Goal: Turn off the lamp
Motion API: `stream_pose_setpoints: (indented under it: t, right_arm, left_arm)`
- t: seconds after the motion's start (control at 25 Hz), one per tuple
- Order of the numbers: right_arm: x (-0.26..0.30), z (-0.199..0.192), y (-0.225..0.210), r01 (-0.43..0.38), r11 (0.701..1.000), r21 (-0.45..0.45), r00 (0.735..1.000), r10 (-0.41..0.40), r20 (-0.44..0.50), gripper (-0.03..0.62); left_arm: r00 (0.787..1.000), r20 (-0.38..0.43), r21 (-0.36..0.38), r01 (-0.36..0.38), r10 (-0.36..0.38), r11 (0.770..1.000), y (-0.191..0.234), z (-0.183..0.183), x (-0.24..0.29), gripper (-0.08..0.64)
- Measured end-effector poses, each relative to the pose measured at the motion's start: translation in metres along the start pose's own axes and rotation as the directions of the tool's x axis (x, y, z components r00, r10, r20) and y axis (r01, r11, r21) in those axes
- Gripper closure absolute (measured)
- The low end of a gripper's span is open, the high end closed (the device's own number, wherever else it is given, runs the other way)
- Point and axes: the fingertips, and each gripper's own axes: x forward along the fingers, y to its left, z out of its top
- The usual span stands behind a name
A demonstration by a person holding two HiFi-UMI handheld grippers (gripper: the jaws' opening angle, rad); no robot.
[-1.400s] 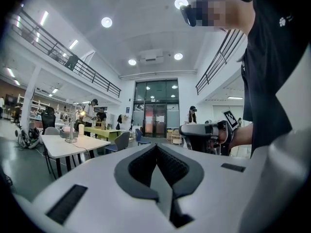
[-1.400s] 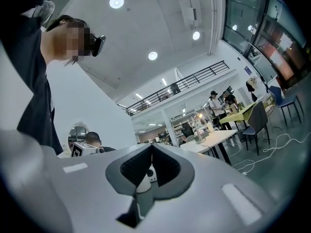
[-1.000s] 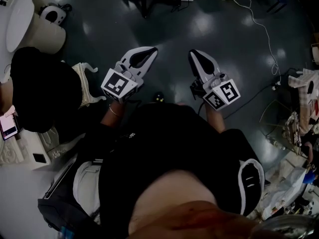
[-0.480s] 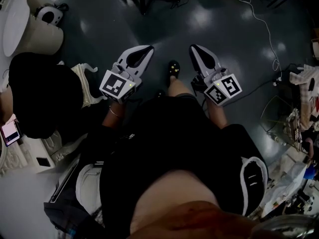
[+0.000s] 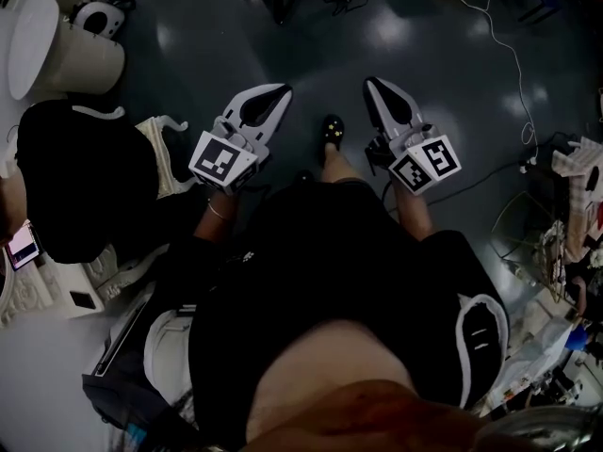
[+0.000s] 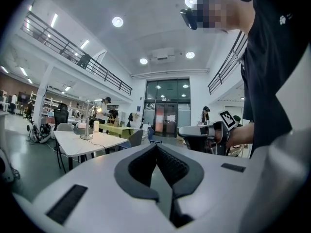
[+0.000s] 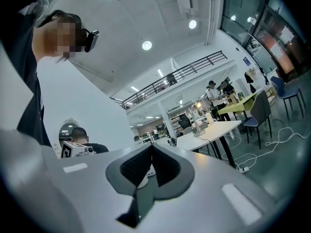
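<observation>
Lamp (image 6: 87, 123) on white table (image 6: 104, 141), open hall; left gripper (image 6: 156, 146) & right gripper (image 7: 151, 146) jaws together.

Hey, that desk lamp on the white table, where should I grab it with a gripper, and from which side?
Probably the lamp by its thin upright stem, just above the round base, coming in level from the near edge of the white table. The stem looks slim and vertical. It is too far off to show a switch.
</observation>
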Motion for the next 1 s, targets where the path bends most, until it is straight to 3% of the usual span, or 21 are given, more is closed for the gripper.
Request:
stream_pose_setpoints:
  t: [0.76,1.0]
  right_arm:
    - [0.06,0.034,-0.11,-0.037,0.999,0.009,0.999,0.037,-0.005,0.591]
    - [0.078,0.042,-0.138,-0.066,0.998,0.007,0.998,0.066,-0.013,0.591]
  left_arm:
    - [1.0,-0.001,-0.023,-0.03,0.03,0.999,0.062,0.009,0.115,0.552]
    - [0.998,-0.016,0.005,-0.053,0.053,0.999,0.082,0.013,0.142,0.552]
